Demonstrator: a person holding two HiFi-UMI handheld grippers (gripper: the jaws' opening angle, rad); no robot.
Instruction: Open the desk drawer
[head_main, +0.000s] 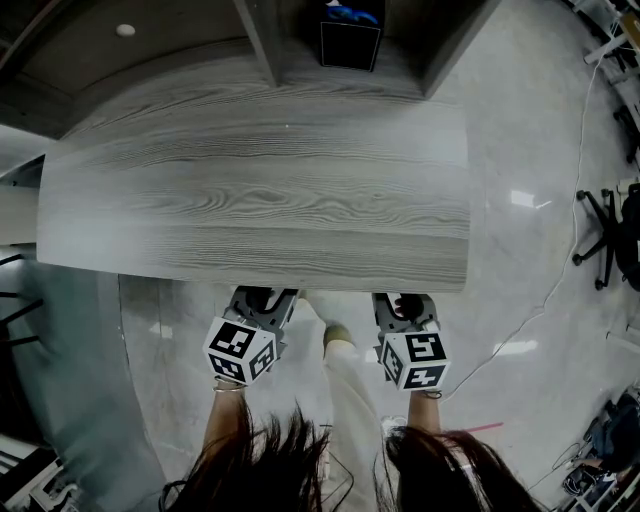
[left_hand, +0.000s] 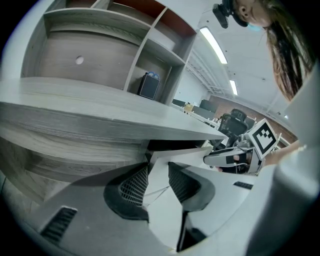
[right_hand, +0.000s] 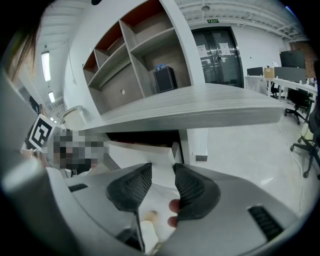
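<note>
Hovering under grey wood-grain desk (head_main: 260, 190): left tool (left_hand: 158, 166), right tool (right_hand: 162, 168) parted, gripping nothing.

No text can be read; the green sign (right_hand: 213, 21) over the glass doors (right_hand: 217, 52) is too small

Two handheld grippers: left gripper (left_hand: 157, 182), right gripper (right_hand: 162, 187). Two marker cubes (head_main: 240, 350) (head_main: 413, 362), one per gripper. One wood-grain desk (head_main: 260, 200). One white drawer (right_hand: 145, 149). One shelf unit (right_hand: 130, 55). One black box (head_main: 350, 42). One office chair (head_main: 605, 235) in head view.
</note>
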